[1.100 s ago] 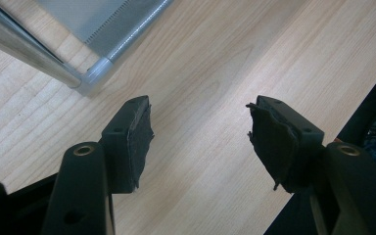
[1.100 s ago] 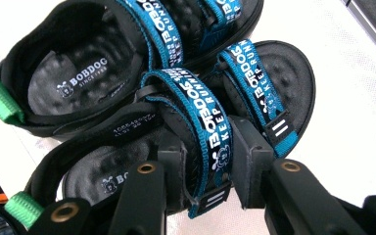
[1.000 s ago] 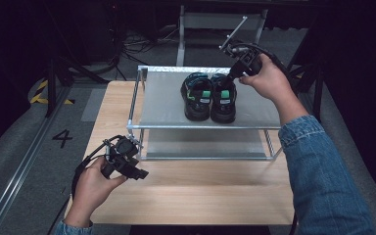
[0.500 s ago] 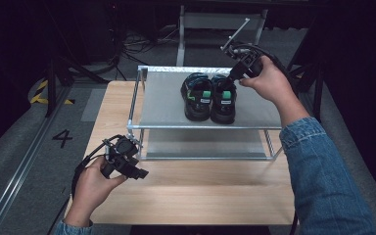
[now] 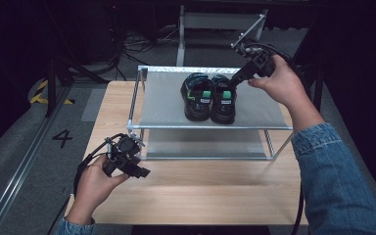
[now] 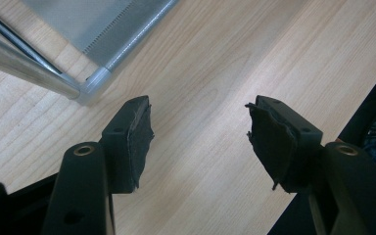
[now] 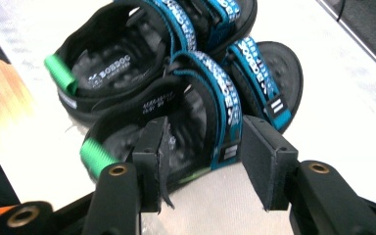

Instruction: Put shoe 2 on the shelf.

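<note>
Two black sandals with blue straps and green heel tabs stand side by side on the top shelf of a metal shoe rack (image 5: 161, 105). My right gripper (image 5: 231, 82) reaches to the right sandal (image 5: 223, 98) from the far right. In the right gripper view the right gripper (image 7: 203, 156) is open, its jaws straddling the blue-strapped side of that sandal (image 7: 200, 112); the other sandal (image 7: 127, 58) lies beyond. My left gripper (image 5: 144, 172) is held low over the wooden table, in front of the rack's front left leg. The left gripper (image 6: 199, 129) is open and holds nothing.
The rack has a lower grey shelf (image 5: 205, 144) and thin metal legs; its front left foot (image 6: 90, 85) is close to my left gripper. The wooden table (image 5: 200, 191) extends in front of the rack. Dark floor and cables surround the table.
My right hand and gripper have shifted slightly to the right beside the sandals. The left gripper has hardly moved.
</note>
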